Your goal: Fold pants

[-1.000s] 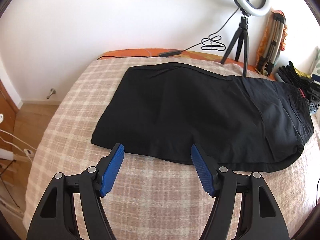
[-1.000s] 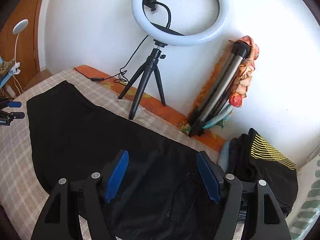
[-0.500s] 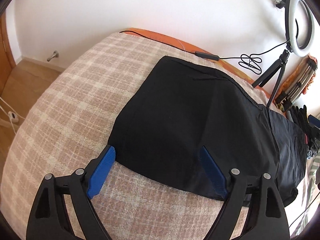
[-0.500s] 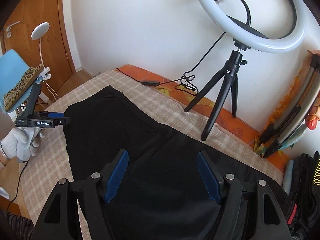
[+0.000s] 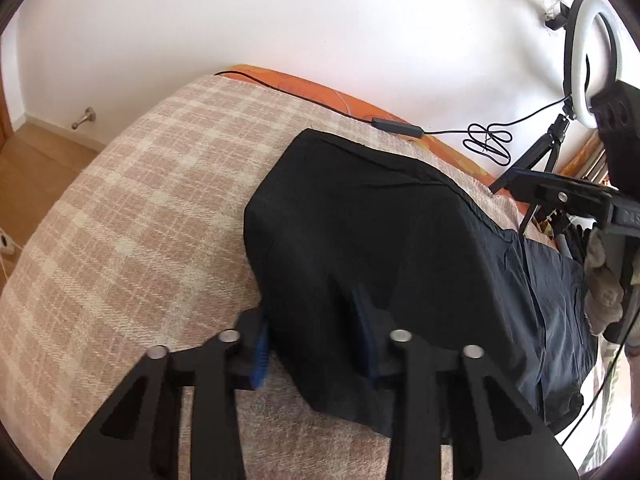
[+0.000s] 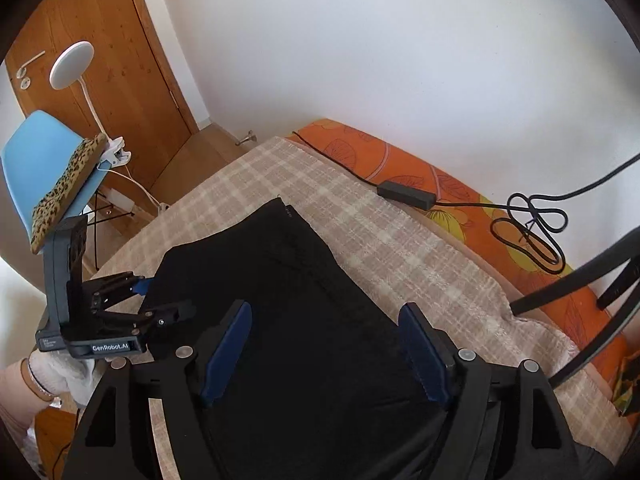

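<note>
Pants: the black fabric pants (image 5: 380, 240) lie flat on the bed, folded lengthwise, leg ends toward the end of the bed nearest the wooden door; in the right wrist view the dark cloth (image 6: 304, 320) fills the lower middle.
Left tool: the left tool (image 5: 316, 344) is down at the near corner of the leg ends, jaws parted with the cloth's edge between the blue pads; one pad (image 5: 260, 350) sits outside the hem on the blanket, the other is blurred against the fabric. Seen from the right wrist view (image 6: 160, 300), it meets the same corner, fingers apart.
Right tool: the right tool (image 6: 326, 354) hovers above the pants, jaws wide, nothing between them; in the left wrist view it shows only as a black body at the right edge (image 5: 568, 196).
Bed: a beige checked woven blanket (image 5: 132, 216) covers an orange patterned sheet (image 6: 400, 168).
Cable: a black cable with an inline box (image 6: 406, 194) runs along the far edge.
Light: a white ring light on a black tripod (image 5: 592, 56) stands beyond the pants.
Door side: a brown wooden door (image 6: 92, 60), a blue chair with a leopard-print cushion (image 6: 44, 172).
</note>
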Demonstrator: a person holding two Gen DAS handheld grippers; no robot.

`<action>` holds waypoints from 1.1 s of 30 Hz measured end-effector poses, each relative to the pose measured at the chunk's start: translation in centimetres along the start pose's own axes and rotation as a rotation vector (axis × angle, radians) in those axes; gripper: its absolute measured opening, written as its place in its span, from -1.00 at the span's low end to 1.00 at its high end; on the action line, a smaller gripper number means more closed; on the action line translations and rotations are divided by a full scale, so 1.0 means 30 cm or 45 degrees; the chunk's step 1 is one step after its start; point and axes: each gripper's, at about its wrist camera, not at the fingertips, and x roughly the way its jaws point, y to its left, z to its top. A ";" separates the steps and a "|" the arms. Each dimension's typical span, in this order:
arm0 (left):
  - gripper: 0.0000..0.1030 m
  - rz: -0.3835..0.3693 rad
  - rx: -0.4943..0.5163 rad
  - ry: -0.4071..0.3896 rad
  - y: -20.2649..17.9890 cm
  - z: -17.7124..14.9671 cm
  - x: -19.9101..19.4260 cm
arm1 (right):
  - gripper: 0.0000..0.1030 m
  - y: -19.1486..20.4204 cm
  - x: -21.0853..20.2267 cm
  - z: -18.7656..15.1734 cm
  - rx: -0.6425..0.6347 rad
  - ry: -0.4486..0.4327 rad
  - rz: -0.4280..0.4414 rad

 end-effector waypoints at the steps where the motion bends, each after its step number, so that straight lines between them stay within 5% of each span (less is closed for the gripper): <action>1: -0.62 -0.015 0.007 -0.004 -0.005 -0.002 0.003 | 0.53 -0.007 0.049 0.026 0.009 0.023 0.038; 8: -0.79 -0.046 0.127 -0.035 -0.053 -0.016 0.001 | 0.51 -0.019 0.333 0.126 0.076 0.179 0.202; 10: -0.79 -0.045 0.165 -0.039 -0.069 -0.022 0.001 | -0.07 0.009 0.348 0.124 0.071 0.170 0.322; 12: -0.79 -0.039 0.192 -0.045 -0.079 -0.026 -0.003 | -0.49 0.044 0.334 0.113 -0.005 0.144 0.298; 15: -0.77 -0.050 0.214 -0.045 -0.088 -0.029 -0.016 | -0.82 0.045 0.240 0.077 -0.037 0.049 0.366; 18: -0.44 -0.071 0.217 -0.059 -0.089 -0.031 -0.046 | -0.85 0.058 0.082 0.005 -0.137 -0.072 0.386; 20: 0.30 -0.084 0.205 -0.079 -0.087 -0.029 -0.072 | -0.86 0.057 -0.020 -0.056 -0.184 -0.128 0.387; 24: 0.32 -0.159 0.244 -0.095 -0.112 -0.034 -0.115 | -0.86 0.039 -0.163 -0.209 -0.266 -0.197 0.364; 29: 0.43 -0.158 0.344 -0.020 -0.185 -0.055 -0.084 | -0.86 -0.009 -0.194 -0.384 -0.271 -0.146 0.299; 33: 0.44 -0.253 0.272 0.040 -0.200 -0.027 -0.024 | -0.86 -0.058 -0.180 -0.439 -0.218 -0.113 0.292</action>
